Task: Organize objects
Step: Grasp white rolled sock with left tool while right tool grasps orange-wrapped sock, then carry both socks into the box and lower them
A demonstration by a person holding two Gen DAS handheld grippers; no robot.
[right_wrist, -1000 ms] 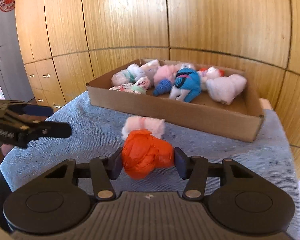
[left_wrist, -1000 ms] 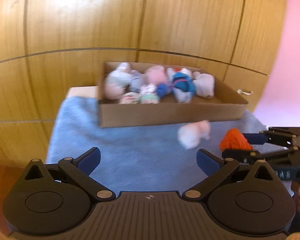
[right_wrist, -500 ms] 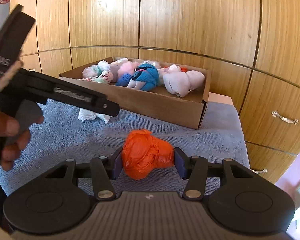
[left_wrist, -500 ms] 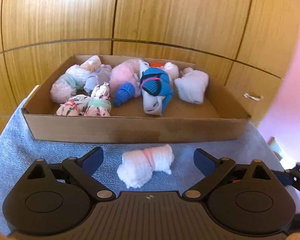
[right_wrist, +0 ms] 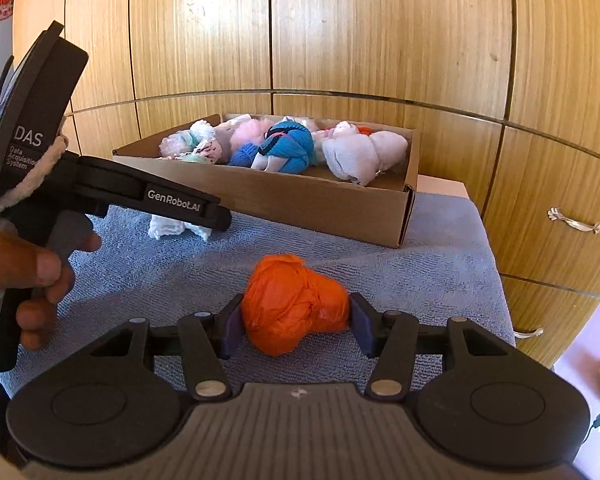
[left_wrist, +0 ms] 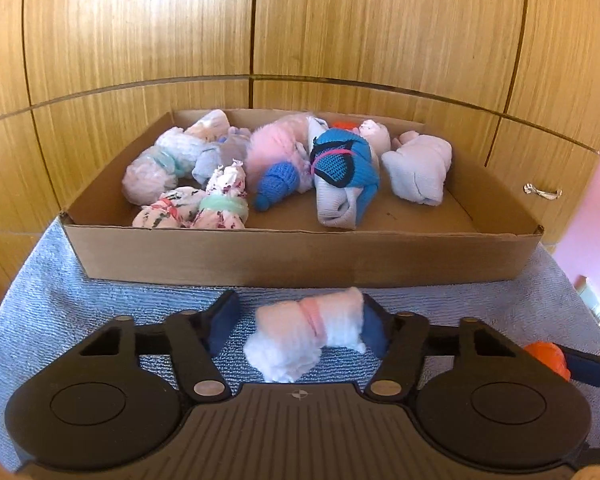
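An orange bundle [right_wrist: 294, 304] is squeezed tight between the pads of the right gripper [right_wrist: 294, 320], above the blue towel [right_wrist: 440, 248]. A white and pink sock roll [left_wrist: 304, 330] is framed by the left gripper [left_wrist: 298, 326], whose pads are spread a little wider than the roll. The roll is seen on the towel, just in front of the cardboard box [left_wrist: 300, 256], which is filled with more rolled socks [left_wrist: 340, 168].

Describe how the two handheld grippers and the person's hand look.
Both are matte black plastic with ribbed tops, round discs and silver pivot screws. The left gripper has blue finger pads; its side reads "DAS" and "GenRobot.AI", with pale cord around it. The right gripper's pads look purplish. The bare hand shows no sleeve.
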